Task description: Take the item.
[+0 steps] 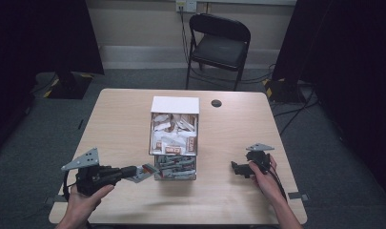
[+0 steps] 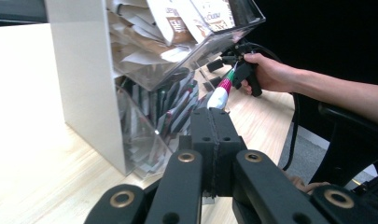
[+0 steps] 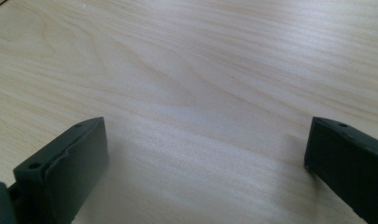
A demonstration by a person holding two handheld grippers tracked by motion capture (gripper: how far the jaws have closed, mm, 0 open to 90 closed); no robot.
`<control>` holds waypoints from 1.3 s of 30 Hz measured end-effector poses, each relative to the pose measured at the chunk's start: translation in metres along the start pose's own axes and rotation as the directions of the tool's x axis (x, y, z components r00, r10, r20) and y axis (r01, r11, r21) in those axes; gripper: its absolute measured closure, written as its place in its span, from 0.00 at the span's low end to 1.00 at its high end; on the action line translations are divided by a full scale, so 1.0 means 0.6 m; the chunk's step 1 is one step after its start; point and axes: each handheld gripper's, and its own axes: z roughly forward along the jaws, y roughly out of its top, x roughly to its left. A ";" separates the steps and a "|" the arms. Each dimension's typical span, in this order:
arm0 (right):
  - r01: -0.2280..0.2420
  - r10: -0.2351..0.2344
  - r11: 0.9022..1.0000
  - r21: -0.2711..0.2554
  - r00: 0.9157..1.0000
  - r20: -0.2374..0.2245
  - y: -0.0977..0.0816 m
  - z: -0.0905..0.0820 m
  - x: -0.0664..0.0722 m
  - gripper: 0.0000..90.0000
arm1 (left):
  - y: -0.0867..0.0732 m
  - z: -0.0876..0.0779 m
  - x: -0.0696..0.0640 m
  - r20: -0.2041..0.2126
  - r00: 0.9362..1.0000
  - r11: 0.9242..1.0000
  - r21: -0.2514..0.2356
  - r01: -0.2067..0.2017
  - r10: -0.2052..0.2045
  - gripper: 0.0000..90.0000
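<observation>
left gripper (image 1: 139, 172) had its jaws pressed together on a slim sachet (image 1: 147, 171), white with red and green print. in the left gripper view the sachet (image 2: 222, 93) stuck out straight ahead of the jaw tips, pinched by its near end, free end in the air.

ahead of those jaws and slightly to one side stood the clear tiered dispenser (image 1: 174, 138), white back panel, upper bins packed with pale and brown packets. its lowest bin (image 1: 175, 168) held a dense row of sachets of the same print as the one gripped. the held sachet sat just beside that bin's outer corner, not inside it; whether it touched the plastic could not be told.

right gripper (image 1: 243, 168) rested well apart from the dispenser, on the far side of it from the left jaws. its jaws were spread wide in the right gripper view, nothing between them but bare table (image 3: 200, 84).

judgement on progress: one sachet was in hand at the lowest bin's mouth. whether it was being stocked or drawn out could not be told from these views. if stocking, the insertion and release remained; if drawing, the carry away and set-down remained. right gripper appeared idle, no part taken yet.
</observation>
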 end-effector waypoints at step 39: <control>0.000 0.000 1.000 -0.001 1.000 0.000 0.000 0.000 0.000 0.00 | 0.015 -0.004 0.112 -0.191 0.980 0.998 -0.007 0.058 -0.058 1.00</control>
